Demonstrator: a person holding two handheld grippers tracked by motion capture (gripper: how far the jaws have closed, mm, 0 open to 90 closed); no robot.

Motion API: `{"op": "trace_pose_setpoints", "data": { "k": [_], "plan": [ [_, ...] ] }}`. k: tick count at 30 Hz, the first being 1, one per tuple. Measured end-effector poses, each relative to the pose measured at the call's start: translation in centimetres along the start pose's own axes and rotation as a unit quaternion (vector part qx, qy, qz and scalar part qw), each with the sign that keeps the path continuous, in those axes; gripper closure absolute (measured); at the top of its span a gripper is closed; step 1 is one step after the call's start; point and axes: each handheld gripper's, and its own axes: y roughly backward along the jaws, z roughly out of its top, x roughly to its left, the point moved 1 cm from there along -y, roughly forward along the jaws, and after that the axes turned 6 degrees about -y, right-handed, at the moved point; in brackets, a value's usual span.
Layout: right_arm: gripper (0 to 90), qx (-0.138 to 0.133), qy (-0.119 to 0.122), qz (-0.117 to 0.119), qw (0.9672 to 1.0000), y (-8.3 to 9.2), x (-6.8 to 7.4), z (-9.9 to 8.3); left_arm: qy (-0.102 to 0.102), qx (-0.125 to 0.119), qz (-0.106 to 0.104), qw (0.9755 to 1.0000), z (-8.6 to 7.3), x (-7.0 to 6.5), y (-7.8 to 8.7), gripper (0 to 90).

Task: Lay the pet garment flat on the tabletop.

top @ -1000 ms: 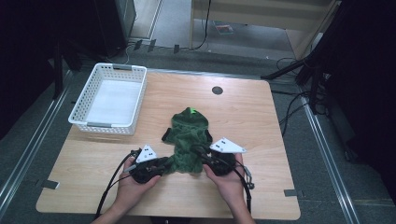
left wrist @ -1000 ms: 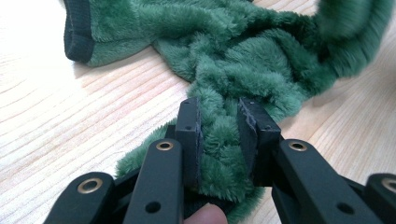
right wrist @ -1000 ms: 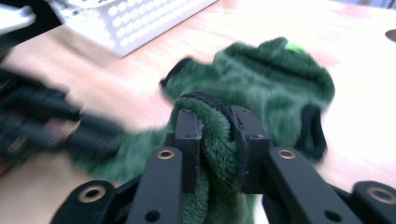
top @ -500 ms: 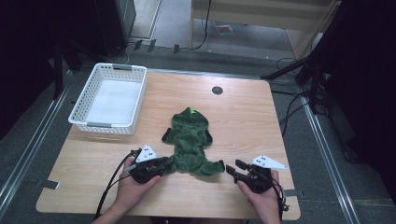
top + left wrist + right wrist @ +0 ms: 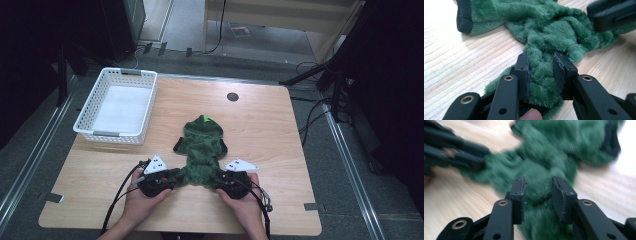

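High view, left tongs (image 5: 172,176) clamped on green fleece garment (image 5: 201,150), right tongs (image 5: 218,179) just closing on it.

Fuzzy green plush garment (image 5: 202,150); matt pale wood-grain table (image 5: 270,140); white plastic basket (image 5: 119,106).

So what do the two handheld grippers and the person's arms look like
Both the left gripper and the right gripper are black, each topped by a grey three-cornered plate with dark dots. Their jaws are flat black bars with brass-coloured rivets and rectangular pads. A black cable trails from each. The forearms are bare, with no sleeves in sight.
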Motion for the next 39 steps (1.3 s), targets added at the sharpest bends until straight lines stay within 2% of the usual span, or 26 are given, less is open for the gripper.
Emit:
{"op": "trace_pose_setpoints", "data": {
  "k": [3, 5, 6, 8, 11, 12, 14, 16, 18, 19, 20, 21, 22, 24, 26, 27, 30, 35, 39],
  "plan": [
    [63.4, 0.005, -0.021, -0.021, 0.9995, 0.3, -1.5, -0.9, 0.001, 0.002, 0.000, 1.0000, 0.0, 0.0, 0.0, 68.0],
    [57.9, -0.002, -0.040, -0.009, 0.9992, 0.7, -2.1, -0.9, 0.000, 0.002, 0.001, 1.0000, 0.0, 0.0, 0.0, 67.8],
    [57.3, -0.010, -0.047, -0.003, 0.9989, 1.0, -2.2, -0.6, 0.000, 0.002, 0.001, 1.0000, 0.0, 0.0, 0.0, 67.4],
    [57.6, -0.027, -0.044, 0.001, 0.9987, 1.2, -2.3, 0.3, 0.000, 0.001, 0.000, 1.0000, 0.0, 0.0, 0.0, 66.7],
    [61.5, -0.052, -0.033, -0.012, 0.9980, 1.2, -2.3, 2.8, -0.002, 0.001, -0.001, 1.0000, 0.0, -0.1, 0.0, 66.2],
    [61.6, -0.058, -0.031, -0.018, 0.9976, 0.9, -2.4, 3.7, -0.002, 0.001, -0.002, 1.0000, 0.0, -0.1, 0.0, 66.1],
    [59.8, -0.058, -0.044, -0.027, 0.9970, -0.1, -3.2, 5.2, -0.002, 0.000, -0.003, 1.0000, 0.0, -0.1, 0.0, 66.1],
    [51.6, -0.037, -0.058, -0.045, 0.9966, -1.8, -4.1, 6.3, -0.001, 0.000, -0.004, 1.0000, 0.0, -0.1, 0.0, 66.0],
    [46.2, -0.014, -0.043, -0.067, 0.9967, -3.4, -4.5, 6.8, 0.001, -0.001, -0.004, 1.0000, 0.0, 0.0, 0.0, 66.0],
    [46.1, -0.013, -0.042, -0.066, 0.9968, -4.0, -4.6, 6.7, 0.001, -0.001, -0.005, 1.0000, 0.0, 0.0, 0.0, 66.0],
    [47.6, -0.011, -0.046, -0.058, 0.9972, -4.4, -4.6, 6.6, 0.001, -0.001, -0.005, 1.0000, 0.0, 0.0, 0.0, 66.0],
    [52.6, -0.007, -0.048, -0.035, 0.9982, -4.8, -4.6, 6.4, 0.002, -0.001, -0.004, 1.0000, 0.0, 0.0, 0.0, 66.1],
    [55.7, -0.003, -0.042, -0.027, 0.9987, -5.0, -4.4, 6.2, 0.001, -0.001, -0.004, 1.0000, 0.0, 0.0, 0.0, 66.1],
    [67.1, -0.003, -0.014, -0.041, 0.9991, -5.0, -4.1, 5.9, 0.001, 0.000, -0.004, 1.0000, 0.0, 0.0, 0.0, 66.2],
    [75.9, -0.006, -0.019, -0.049, 0.9986, -4.7, -4.2, 5.9, 0.001, 0.000, -0.003, 1.0000, 0.0, 0.0, 0.0, 66.2],
    [77.0, -0.008, -0.025, -0.062, 0.9977, -4.4, -4.4, 6.0, 0.001, -0.001, -0.003, 1.0000, 0.0, 0.0, 0.0, 66.3],
    [75.8, -0.012, -0.039, -0.089, 0.9952, -3.9, -5.4, 6.4, 0.000, 0.001, -0.001, 1.0000, 0.0, 0.0, 0.0, 66.2],
    [67.5, -0.012, -0.039, -0.117, 0.9923, -3.3, -6.1, 6.6, 0.000, 0.001, -0.001, 1.0000, 0.0, 0.0, 0.0, 66.2],
    [68.3, -0.048, -0.047, -0.140, 0.9879, -2.5, -5.7, 7.2, 0.000, 0.002, -0.002, 1.0000, 0.0, 0.0, 0.0, 66.1]
  ]
}}
